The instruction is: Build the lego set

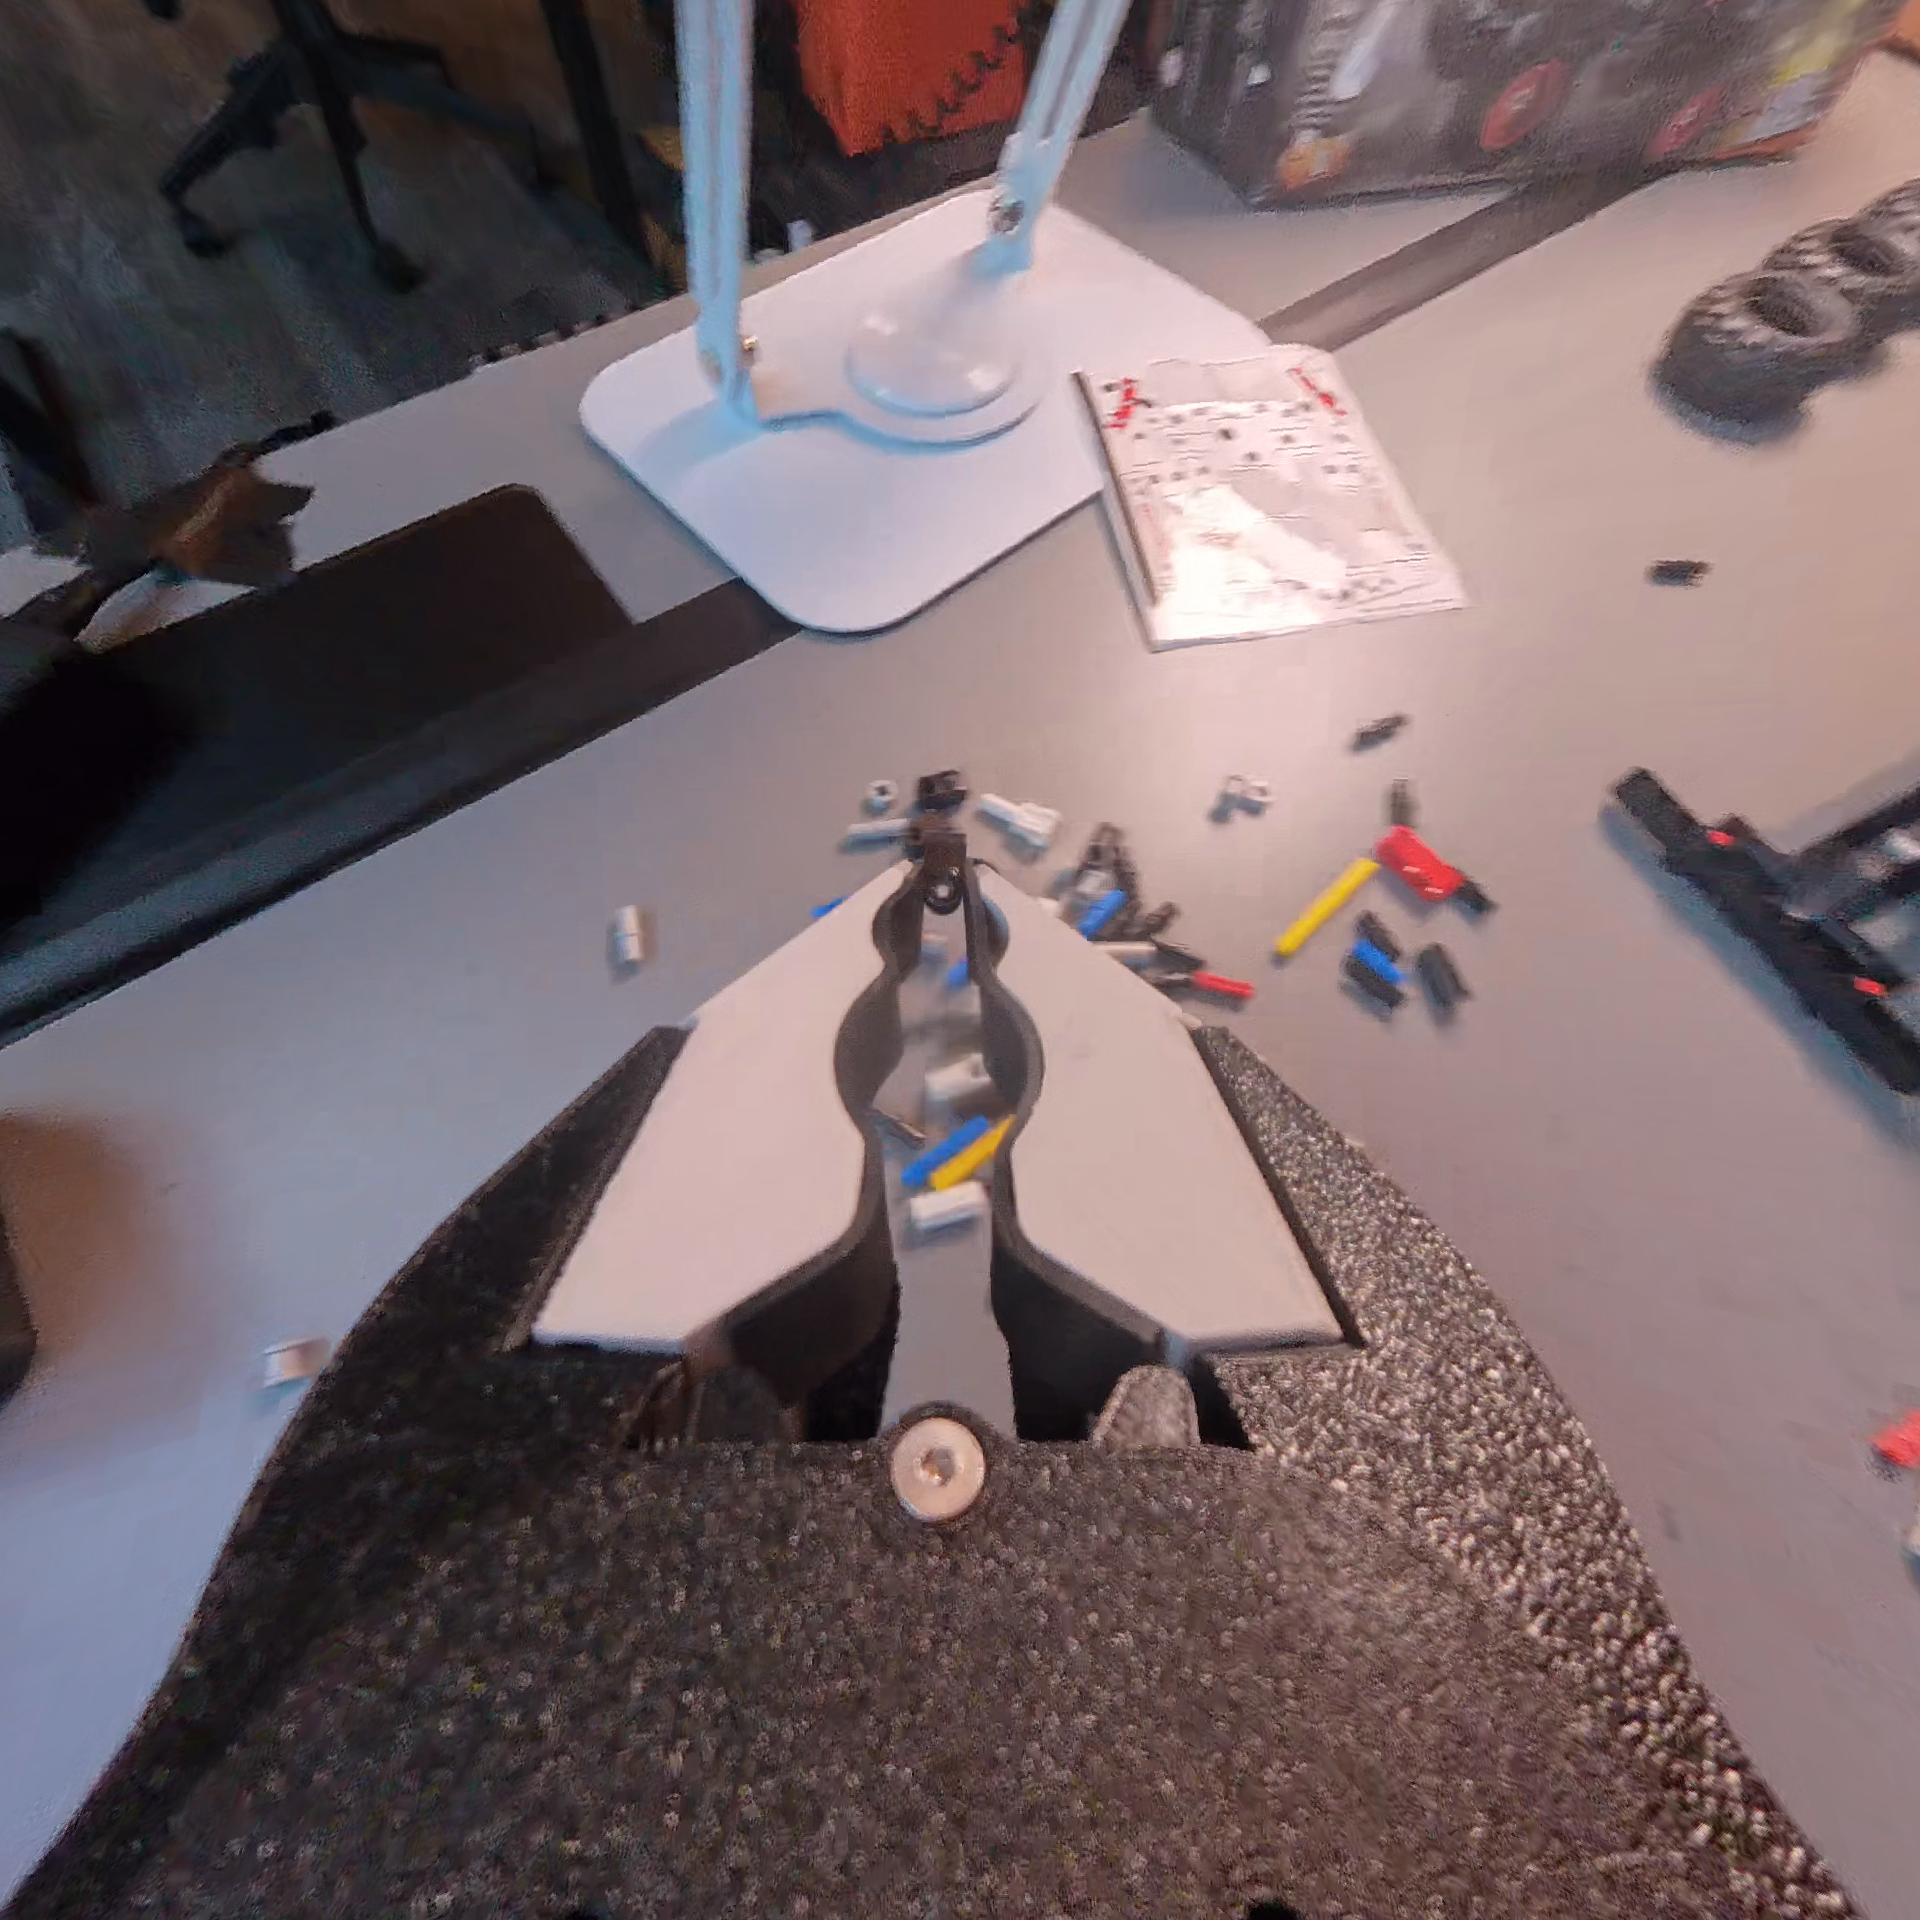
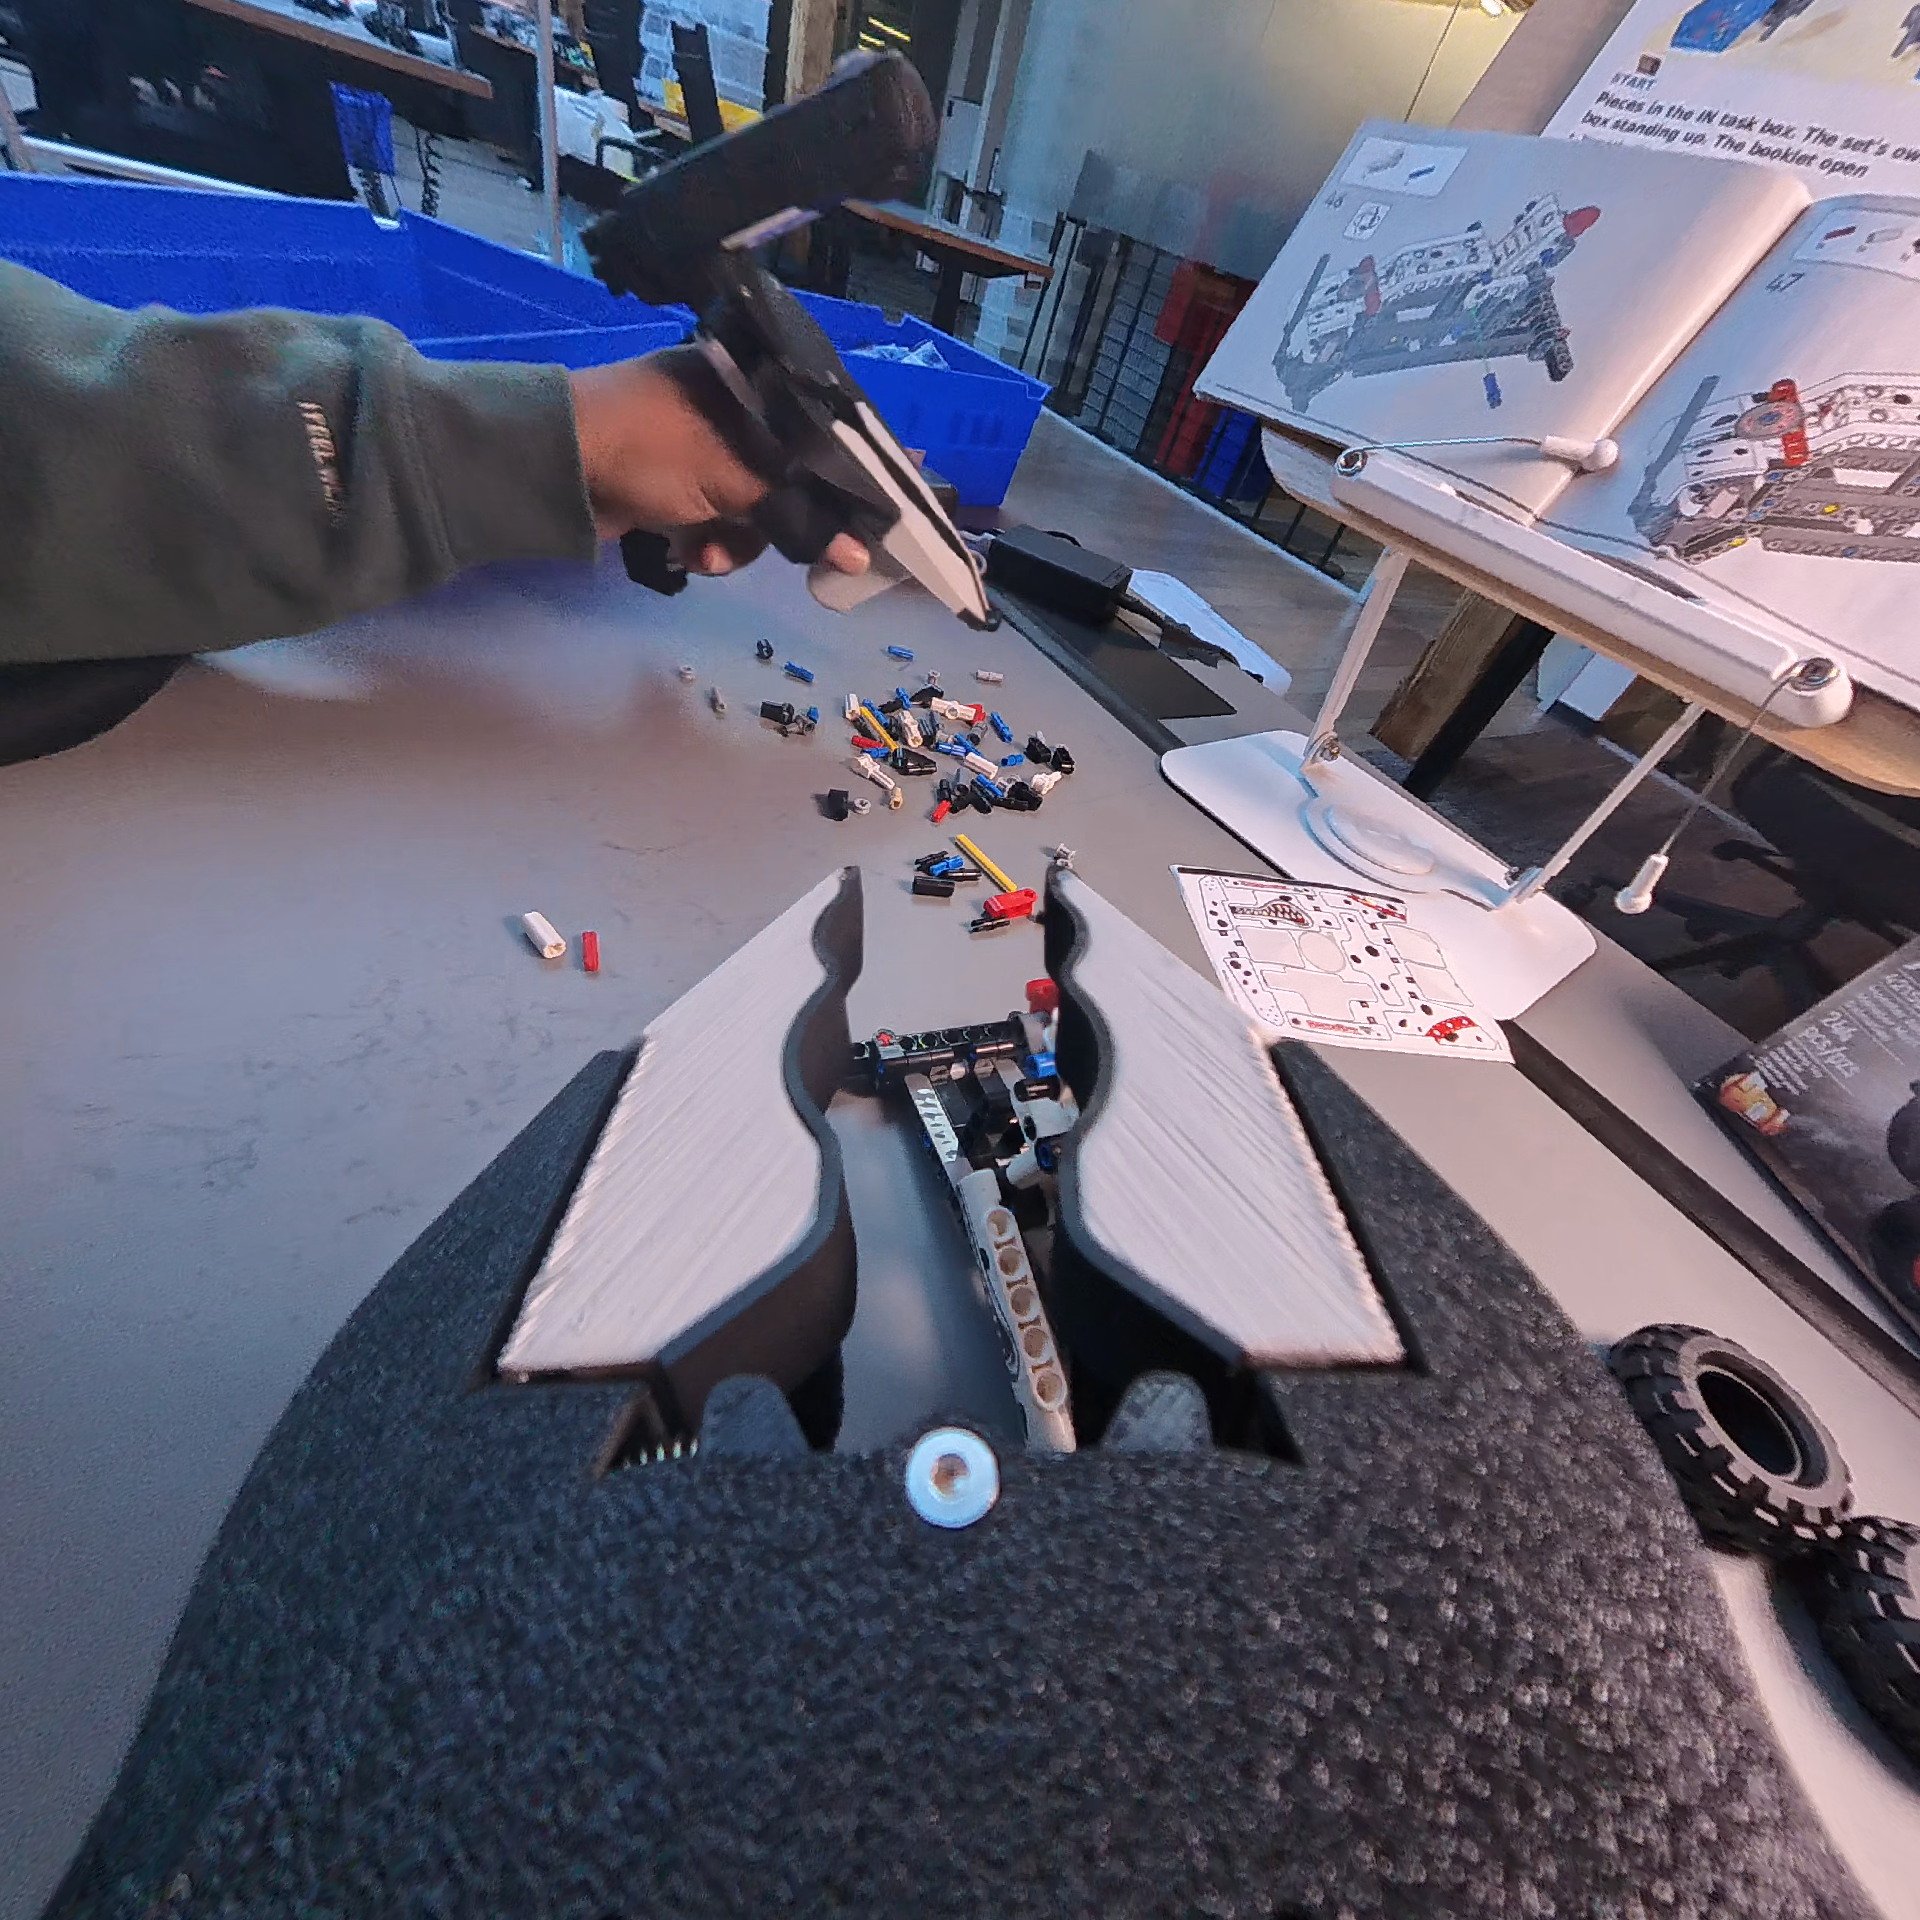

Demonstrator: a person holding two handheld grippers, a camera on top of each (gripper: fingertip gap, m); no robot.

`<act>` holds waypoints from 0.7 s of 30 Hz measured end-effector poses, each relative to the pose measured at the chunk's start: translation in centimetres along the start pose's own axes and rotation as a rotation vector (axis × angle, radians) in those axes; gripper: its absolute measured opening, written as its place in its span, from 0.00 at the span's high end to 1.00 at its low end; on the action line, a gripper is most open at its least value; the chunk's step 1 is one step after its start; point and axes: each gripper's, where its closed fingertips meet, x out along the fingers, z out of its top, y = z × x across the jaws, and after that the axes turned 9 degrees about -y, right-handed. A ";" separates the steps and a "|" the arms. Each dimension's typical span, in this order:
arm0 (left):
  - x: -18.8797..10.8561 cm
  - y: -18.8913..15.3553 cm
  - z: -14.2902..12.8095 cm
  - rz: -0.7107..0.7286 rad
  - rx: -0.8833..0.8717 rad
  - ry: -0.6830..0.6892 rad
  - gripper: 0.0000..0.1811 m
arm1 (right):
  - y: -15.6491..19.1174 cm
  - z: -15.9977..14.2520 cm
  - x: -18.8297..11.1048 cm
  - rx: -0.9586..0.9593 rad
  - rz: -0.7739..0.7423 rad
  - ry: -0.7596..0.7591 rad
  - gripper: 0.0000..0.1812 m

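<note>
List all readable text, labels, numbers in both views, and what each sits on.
Not quoting writing; these bear it:
Instruction booklet, open, upper right: step numbers, legible.
Printed sheet behind it: several legible lines.
Sticker sheet: marks too small to read.
Set box, right edge: blurred.
Sleeve: small lettering, blurred.
Left wrist view: all blurred.

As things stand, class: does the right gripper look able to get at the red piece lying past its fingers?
Probably yes. The right gripper is open and empty, and the red piece lies on bare table just beyond its fingers. Only a yellow rod and small black pins lie close beside it.
</note>
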 end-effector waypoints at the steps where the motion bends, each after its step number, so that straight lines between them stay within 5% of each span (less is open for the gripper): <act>1: -0.8 -2.1 0.3 -0.054 0.010 -0.007 0.96 | -0.1 0.0 0.0 -0.005 -0.006 0.002 0.81; 9: -6.0 -16.7 -6.3 -0.386 0.077 0.122 0.96 | -0.2 0.0 -0.1 -0.035 -0.025 0.028 0.80; 14: -7.1 -18.3 -8.9 -0.403 0.087 0.186 0.96 | -0.2 -0.6 0.0 -0.012 -0.028 0.080 0.73; 21: -7.4 -18.5 -8.8 -0.458 0.060 0.193 0.90 | 0.1 -0.9 0.1 -0.036 -0.028 0.122 0.69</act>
